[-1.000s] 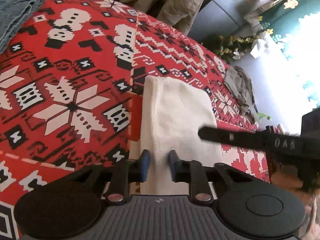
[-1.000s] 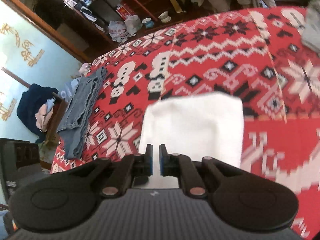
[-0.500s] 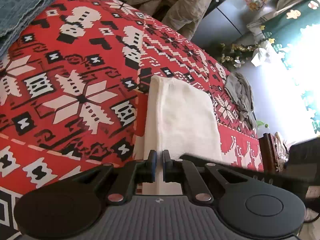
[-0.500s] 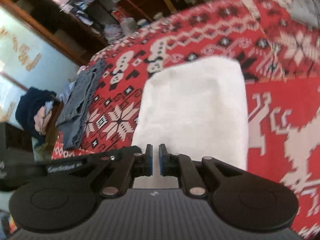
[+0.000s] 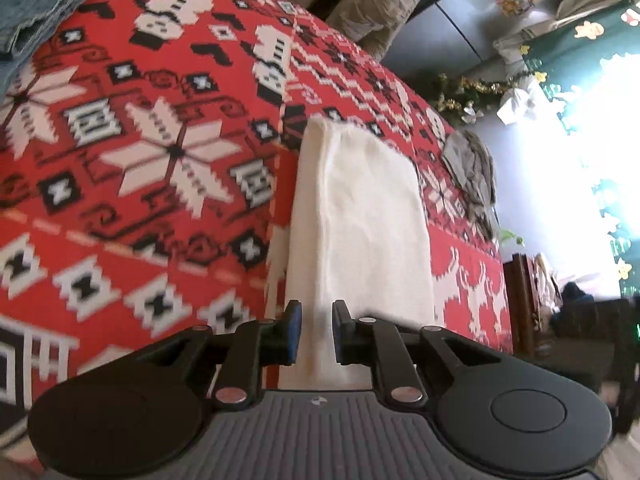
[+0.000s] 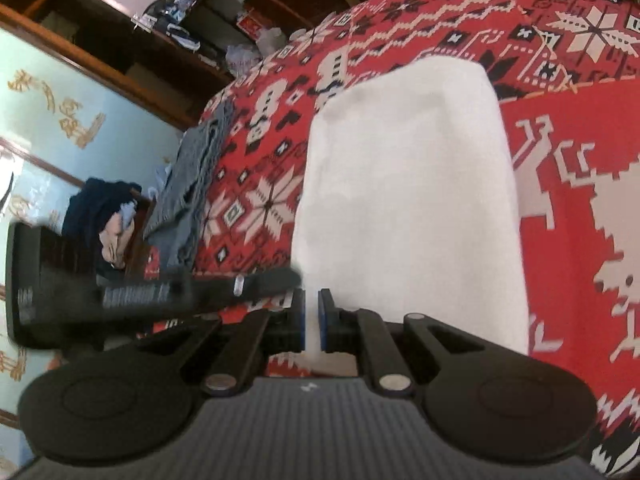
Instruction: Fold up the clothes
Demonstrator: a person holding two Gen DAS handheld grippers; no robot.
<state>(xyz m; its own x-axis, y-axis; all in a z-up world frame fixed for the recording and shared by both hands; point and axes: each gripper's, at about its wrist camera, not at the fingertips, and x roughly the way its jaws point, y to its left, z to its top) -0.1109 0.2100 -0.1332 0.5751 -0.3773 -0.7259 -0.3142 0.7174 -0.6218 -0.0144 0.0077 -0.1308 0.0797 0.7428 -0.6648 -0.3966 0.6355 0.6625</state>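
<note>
Item: white folded garment (image 5: 360, 216), a long narrow rectangle lying flat on the red patterned blanket (image 5: 132, 184), its near end at both grippers, its far end toward the middle of the bed.

Left gripper (image 5: 314, 330): jaws opening, a clear gap between the blue pads, the garment's near edge between them; the pads do not appear to press it.

Right gripper (image 6: 312, 320): pads nearly pressed together, pinching a thin strip of the same near edge, to the right of the left tool.

Also present: folded grey-blue jeans (image 6: 188, 184) at the far left edge of the bed; a crumpled grey garment (image 5: 472, 176) at the far right edge; dark clothes heaped beyond the left edge.

Step in hand, as judged: settling the near end after a fold. To do it well, let both corners go level with one another, keep the long edges stacked, and lift away straight so no layer drags or peels open. Smooth the near edge afterward.

Writing: white lettering on the left gripper's finger, seen from the right wrist, too blurred to read. No brand legible elsewhere.
</note>
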